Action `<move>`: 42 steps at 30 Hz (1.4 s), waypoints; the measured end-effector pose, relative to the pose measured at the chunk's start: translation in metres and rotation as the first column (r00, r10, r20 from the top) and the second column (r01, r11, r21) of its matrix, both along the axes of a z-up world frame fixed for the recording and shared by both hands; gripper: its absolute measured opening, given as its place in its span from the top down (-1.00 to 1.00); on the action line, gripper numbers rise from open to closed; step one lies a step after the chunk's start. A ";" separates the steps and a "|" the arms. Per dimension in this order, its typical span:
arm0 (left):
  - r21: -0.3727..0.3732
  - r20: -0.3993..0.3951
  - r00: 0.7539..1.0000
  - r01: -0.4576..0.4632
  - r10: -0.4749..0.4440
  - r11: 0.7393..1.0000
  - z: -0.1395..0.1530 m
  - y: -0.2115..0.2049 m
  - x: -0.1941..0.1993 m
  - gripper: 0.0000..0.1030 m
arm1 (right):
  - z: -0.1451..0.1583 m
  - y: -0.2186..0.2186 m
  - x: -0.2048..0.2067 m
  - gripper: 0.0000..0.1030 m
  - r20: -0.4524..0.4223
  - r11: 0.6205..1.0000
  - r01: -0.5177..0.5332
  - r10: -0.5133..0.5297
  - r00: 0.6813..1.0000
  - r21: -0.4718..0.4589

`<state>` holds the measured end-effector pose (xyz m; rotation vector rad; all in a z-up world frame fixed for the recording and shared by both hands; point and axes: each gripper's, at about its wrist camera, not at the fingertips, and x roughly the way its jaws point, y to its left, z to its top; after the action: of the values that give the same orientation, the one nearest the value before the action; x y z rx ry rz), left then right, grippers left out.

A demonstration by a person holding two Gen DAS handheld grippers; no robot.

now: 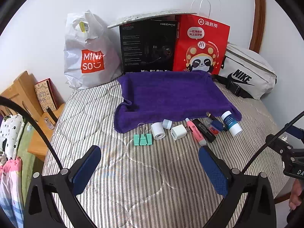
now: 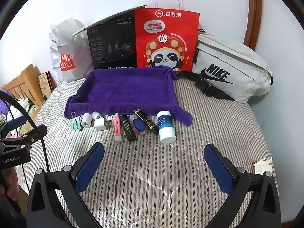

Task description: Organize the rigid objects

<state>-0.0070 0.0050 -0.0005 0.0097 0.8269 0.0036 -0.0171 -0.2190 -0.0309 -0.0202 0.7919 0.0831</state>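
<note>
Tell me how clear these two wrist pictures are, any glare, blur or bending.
Left wrist view: even daylight, soft shadows, small items sharp, strong fisheye bending of the door frame and black corners. Right wrist view: same soft light, mild sheen on the red paper bag, label print on the white bottle too small to read, edges curved.

Left gripper (image 1: 150,168) and right gripper (image 2: 153,164): black frames, blue ribbed pads, silver screws, black cables at frame edges.

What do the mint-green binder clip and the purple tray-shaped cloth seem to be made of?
Mint-green binder clip: probably painted sheet metal, given its smooth folded body and bare shiny wire handles. Purple tray-shaped cloth: likely terry towelling, matte and fuzzy, its soft edges turned up.
</note>
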 end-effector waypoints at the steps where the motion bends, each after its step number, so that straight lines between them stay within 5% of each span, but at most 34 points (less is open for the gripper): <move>1: 0.000 -0.001 1.000 0.002 -0.002 1.000 0.000 0.000 0.000 -1.00 | 0.000 0.000 0.000 -1.00 0.001 1.000 0.001 -0.001 1.000 0.000; 42: 0.014 -0.006 1.000 0.010 -0.010 1.000 0.000 -0.003 -0.001 -1.00 | 0.001 -0.003 0.000 -1.00 0.000 1.000 0.009 -0.009 1.000 0.002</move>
<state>-0.0084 0.0015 -0.0001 0.0274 0.8326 -0.0003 -0.0174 -0.2217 -0.0297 -0.0144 0.7916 0.0753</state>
